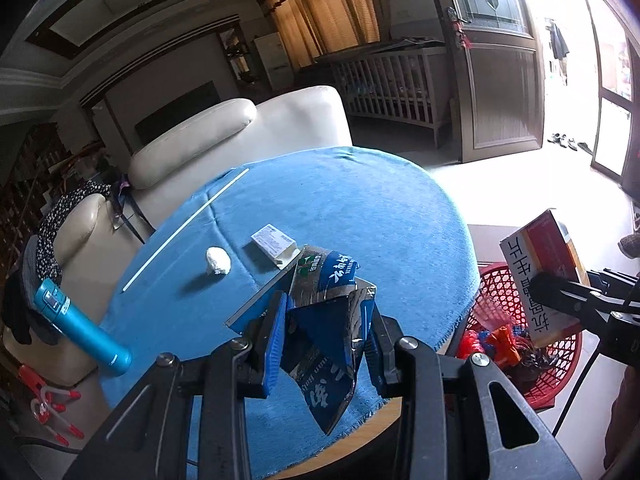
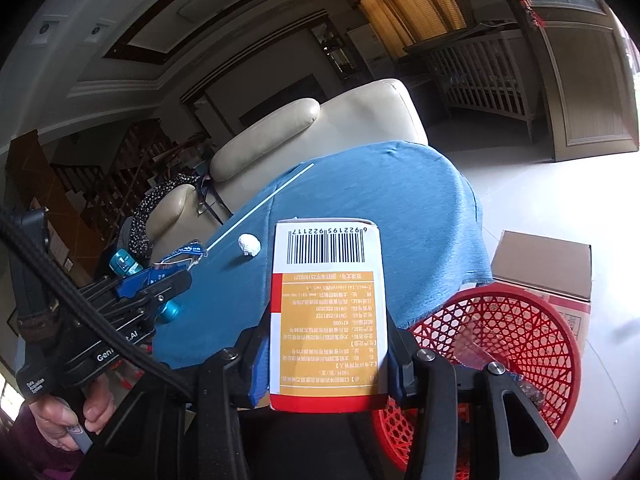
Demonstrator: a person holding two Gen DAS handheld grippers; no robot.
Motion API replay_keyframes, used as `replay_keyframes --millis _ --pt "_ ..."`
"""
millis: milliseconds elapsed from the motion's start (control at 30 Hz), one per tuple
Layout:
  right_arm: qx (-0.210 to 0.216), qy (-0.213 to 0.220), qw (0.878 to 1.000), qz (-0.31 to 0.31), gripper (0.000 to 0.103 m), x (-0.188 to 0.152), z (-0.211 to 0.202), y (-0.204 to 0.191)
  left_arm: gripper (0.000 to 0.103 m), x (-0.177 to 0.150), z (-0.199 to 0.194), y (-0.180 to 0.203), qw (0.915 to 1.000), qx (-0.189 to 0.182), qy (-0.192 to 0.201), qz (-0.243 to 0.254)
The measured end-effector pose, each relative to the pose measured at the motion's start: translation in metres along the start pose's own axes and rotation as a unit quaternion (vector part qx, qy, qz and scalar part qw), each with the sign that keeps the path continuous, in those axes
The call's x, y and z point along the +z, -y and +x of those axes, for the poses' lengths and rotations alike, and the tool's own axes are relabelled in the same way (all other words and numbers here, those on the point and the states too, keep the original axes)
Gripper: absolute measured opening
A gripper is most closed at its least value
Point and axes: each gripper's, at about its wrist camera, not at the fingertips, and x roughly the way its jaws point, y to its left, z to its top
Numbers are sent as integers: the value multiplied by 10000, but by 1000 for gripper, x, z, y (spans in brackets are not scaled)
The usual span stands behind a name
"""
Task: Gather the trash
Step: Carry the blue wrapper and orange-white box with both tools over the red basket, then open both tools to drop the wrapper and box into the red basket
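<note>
Trash items seen: four on or above the surface [image 1: 360,200], which is round and covered with a blue cloth.

Left hand-held gripper [image 1: 326,344]: jaws closed most of the way onto a crumpled blue and silver snack wrapper [image 1: 324,320]. Blue pads press it from both sides; the wrapper stands up between them and a loose flap hangs down below the jaws. It is held clear above the cloth, near the surface's near edge. In the right wrist view the same wrapper [image 2: 176,260] shows at far left, pinched in the left gripper.

Right hand-held gripper [image 2: 326,368]: jaws closed onto a white and orange medicine box [image 2: 328,312], gripped by its long sides, barcode end pointing away from the camera. The box is lifted off the cloth. From the left wrist view the box [image 1: 540,276] sits above the red mesh basket [image 1: 512,292], tilted.

Red mesh basket stands on the floor just beside the surface's right edge; coloured wrappers lie inside it. A brown cardboard box [image 2: 548,268] stands on the floor behind it, touching or nearly so.

Left on the cloth: a small white crumpled paper ball [image 1: 218,261], and a small white carton [image 1: 276,244] just to its right, apart from it. A long thin white stick [image 1: 184,232] lies diagonally across the cloth's left part.

Teal flask [image 1: 80,326] lies tilted at the surface's left edge. A cream sofa [image 1: 240,132] stands behind the surface.

A hand [image 2: 76,412] shows at lower left of the right wrist view, on the left gripper's handle.
</note>
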Motion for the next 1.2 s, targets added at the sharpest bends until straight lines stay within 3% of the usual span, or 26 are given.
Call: replay_keyframes --millis 833,1200 --pt "-145 0 9997 196 48 4 -7 19 37 4 11 32 9984 -386 -227 349" --pt "-422 -257 9969 620 48 7 -2 47 37 4 26 42 9877 -1353 -759 189"
